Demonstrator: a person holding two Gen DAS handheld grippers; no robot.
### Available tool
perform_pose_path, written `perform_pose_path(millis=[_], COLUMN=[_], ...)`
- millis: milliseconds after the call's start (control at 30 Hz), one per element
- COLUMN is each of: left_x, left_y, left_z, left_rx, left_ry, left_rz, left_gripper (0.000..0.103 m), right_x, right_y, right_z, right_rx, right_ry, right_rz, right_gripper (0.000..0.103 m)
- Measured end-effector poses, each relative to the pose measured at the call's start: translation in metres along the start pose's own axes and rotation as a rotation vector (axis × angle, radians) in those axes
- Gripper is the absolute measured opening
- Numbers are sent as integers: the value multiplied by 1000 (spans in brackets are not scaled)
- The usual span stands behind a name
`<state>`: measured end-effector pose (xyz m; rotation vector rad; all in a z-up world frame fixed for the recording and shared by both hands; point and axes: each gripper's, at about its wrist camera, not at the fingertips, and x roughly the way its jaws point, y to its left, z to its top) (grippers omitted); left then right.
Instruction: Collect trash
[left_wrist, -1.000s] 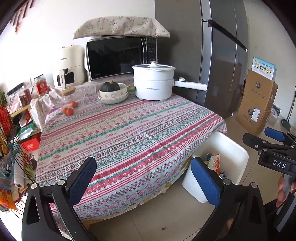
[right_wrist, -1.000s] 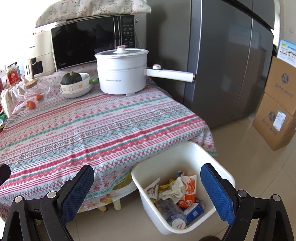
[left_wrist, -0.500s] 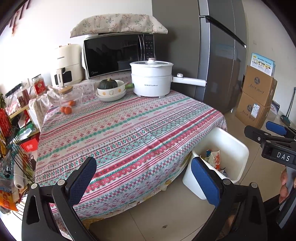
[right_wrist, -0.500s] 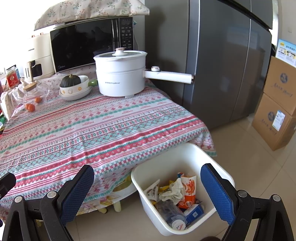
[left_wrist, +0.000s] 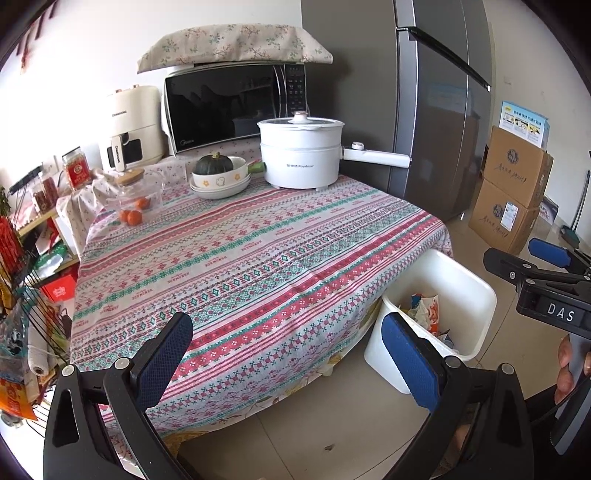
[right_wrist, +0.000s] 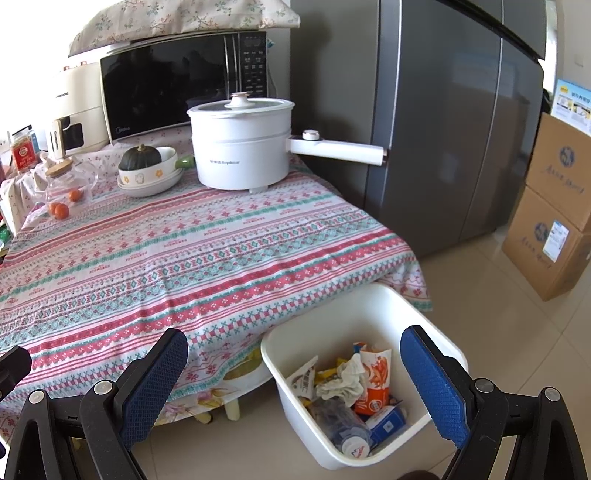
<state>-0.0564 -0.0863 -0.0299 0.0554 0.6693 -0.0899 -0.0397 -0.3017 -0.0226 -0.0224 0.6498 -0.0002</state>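
Left wrist view first: the left tool (left_wrist: 284, 356) hangs low over the near edge of the counter (left_wrist: 258, 258), its blue pads spread wide apart with nothing between them. Over at four o'clock the white bin (left_wrist: 469, 295) stands on the floor, tucked just beside the counter's corner, wrappers showing inside, and the right tool (left_wrist: 546, 258) pokes in from three o'clock. The patterned cloth looks bare of litter; only the white pot (left_wrist: 301, 155), the bowl with the squash (left_wrist: 219, 177) and the glass jar with oranges (left_wrist: 135, 195) sit at the far twelve o'clock side, and none of those reads as rubbish. Now the right wrist view: the right tool (right_wrist: 295, 384) is also gaping, empty, poised above the bin (right_wrist: 369, 299) at five o'clock, where the trash (right_wrist: 347, 391) lies piled, a crumpled tissue, an orange snack packet, a bottle and a small blue carton. By my reading the collecting is essentially finished, so the sensible play is a last sweep: scan the cloth from nine o'clock across to three, check the floor under the overhanging hem near the bin, and keep both tools apart and clear of the pot's long handle (right_wrist: 340, 149), which juts out over the counter's edge. If anything turns up, pinch it at its stiffest fold and release it low inside the bin so light wrappers do not flutter out.
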Motion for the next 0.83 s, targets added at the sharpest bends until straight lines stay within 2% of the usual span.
perform_pose_path(millis=[300, 833], left_x=[3, 5], left_y=[3, 5], left_z=[-1, 0], left_rx=[-22, -16], left_ry=[21, 22], left_rz=[-26, -17], left_gripper=[103, 103], right_x=[0, 2], right_y=[-1, 0], right_z=[0, -1], right_rx=[-1, -5], right_ry=[0, 1], right_rz=[0, 1], right_gripper=[96, 96])
